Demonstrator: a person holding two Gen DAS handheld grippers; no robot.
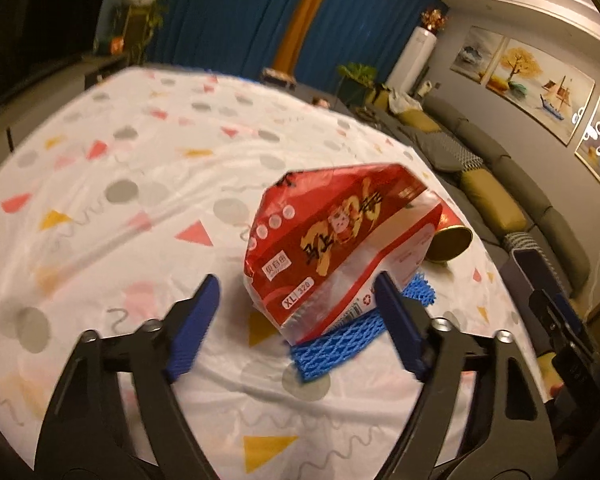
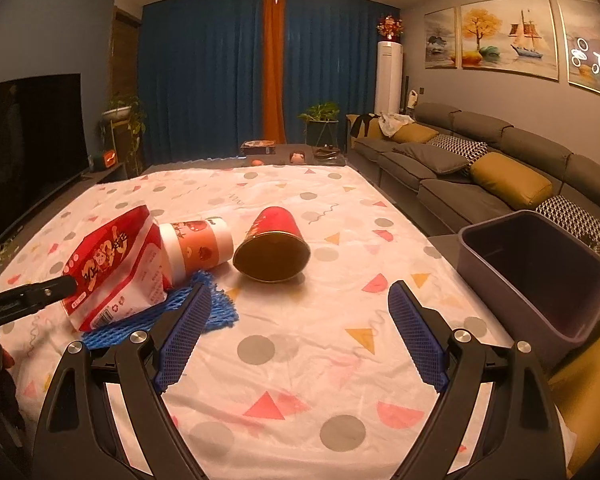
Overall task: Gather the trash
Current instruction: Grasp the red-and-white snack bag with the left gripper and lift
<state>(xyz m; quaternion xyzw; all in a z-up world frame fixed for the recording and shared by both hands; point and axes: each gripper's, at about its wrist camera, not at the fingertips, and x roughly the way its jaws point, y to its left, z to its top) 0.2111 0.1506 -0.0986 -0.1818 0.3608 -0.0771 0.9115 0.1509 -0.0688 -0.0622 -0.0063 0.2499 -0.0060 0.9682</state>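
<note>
A red and white plastic bag (image 1: 332, 236) lies on the patterned tablecloth (image 1: 120, 208), resting on a blue foam net (image 1: 336, 344). My left gripper (image 1: 296, 280) is open, its blue pads on either side of the bag's near corner without pressing it. A red paper cup (image 2: 272, 248) lies on its side with its gold inside facing me. Beside it a white and orange cup (image 2: 200, 248) lies against the bag (image 2: 112, 272). My right gripper (image 2: 300, 287) is open and empty above the cloth, short of the red cup. A left gripper finger (image 2: 40, 292) reaches the bag from the left.
A grey bin (image 2: 540, 272) stands off the table's right edge, next to a grey sofa (image 2: 480, 168) with yellow cushions. A dark television (image 2: 28, 152) is on the left, with blue curtains (image 2: 204, 80) and potted plants beyond the table.
</note>
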